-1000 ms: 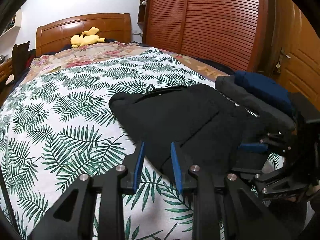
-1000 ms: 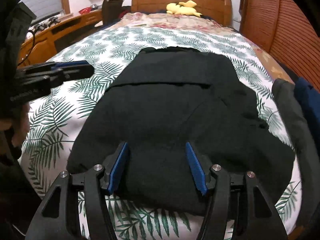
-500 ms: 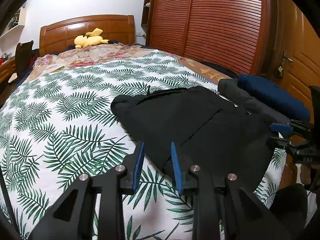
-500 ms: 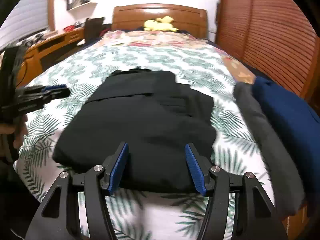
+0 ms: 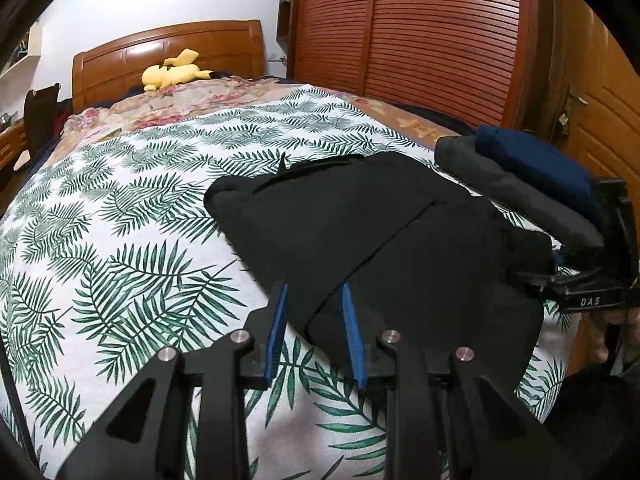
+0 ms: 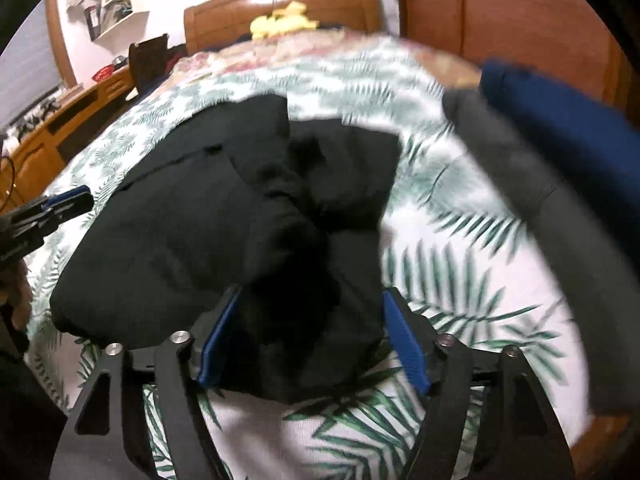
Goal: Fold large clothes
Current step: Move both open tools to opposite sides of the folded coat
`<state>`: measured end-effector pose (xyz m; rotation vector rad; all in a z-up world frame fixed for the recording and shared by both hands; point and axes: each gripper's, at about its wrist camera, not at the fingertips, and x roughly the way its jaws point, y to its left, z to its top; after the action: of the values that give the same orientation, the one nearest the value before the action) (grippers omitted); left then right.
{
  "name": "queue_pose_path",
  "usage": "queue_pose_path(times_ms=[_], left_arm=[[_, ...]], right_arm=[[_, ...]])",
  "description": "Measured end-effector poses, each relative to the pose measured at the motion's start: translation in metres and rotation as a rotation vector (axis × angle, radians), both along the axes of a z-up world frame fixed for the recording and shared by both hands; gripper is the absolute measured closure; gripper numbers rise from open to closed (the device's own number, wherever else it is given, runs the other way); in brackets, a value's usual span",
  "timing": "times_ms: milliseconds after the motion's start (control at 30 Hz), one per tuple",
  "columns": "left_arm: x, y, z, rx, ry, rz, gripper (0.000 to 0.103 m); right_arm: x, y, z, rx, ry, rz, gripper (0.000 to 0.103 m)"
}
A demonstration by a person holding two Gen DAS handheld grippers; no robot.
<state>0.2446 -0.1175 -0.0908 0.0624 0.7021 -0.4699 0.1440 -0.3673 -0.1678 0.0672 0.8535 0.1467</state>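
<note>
Black and matte, the folded garment [image 5: 384, 240] is lying on the bed [image 5: 132, 208], toward the foot end and nearer the wardrobe side, over a white cover printed with green palm fronds. Going from left to right in the left wrist view, bare cover is showing first, then the garment's rounded far corner, then a straight seam-like edge running diagonally across its top where one layer is overlapping another. Its near edge is sitting thick and layered.

The left gripper [image 5: 314, 332] is hovering at that near edge with its blue pads a narrow gap apart; the garment's edge is showing in the gap, but whether the pads are pressing on the cloth cannot be told. Further right, a dark grey garment [image 5: 516, 196] and a navy one [image 5: 536, 164] are lying side by side near the bed's edge.

In the blurred right wrist view, the garment's right side is bunching into a crumpled lump. The right gripper [image 6: 314, 340] is standing wide, its jaws having just been opening, with that lump of black cloth between the pads [image 6: 218, 344]; the pads are not visibly pinching it.
</note>
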Motion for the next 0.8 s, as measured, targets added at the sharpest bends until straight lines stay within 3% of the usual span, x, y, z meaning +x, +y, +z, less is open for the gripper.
queue_pose_path(times_ms=[300,467,733,800], left_arm=[[0.034,-0.004,-0.005,0.08,0.041,0.042,0.077],[0.066,0.0,-0.004,0.052,0.073,0.08,0.077],[0.129,-0.002,-0.022,0.078,0.147,0.115,0.077],[0.14,-0.005,-0.028,0.105,0.151,0.12,0.07]], right_arm=[[0.003,0.006,-0.006,0.032,-0.007,0.056,0.026],[0.001,0.009,-0.003,-0.015,-0.021,0.084,0.026],[-0.001,0.007,-0.005,-0.021,-0.025,0.109,0.026],[-0.002,0.007,-0.005,-0.018,-0.023,0.116,0.026]])
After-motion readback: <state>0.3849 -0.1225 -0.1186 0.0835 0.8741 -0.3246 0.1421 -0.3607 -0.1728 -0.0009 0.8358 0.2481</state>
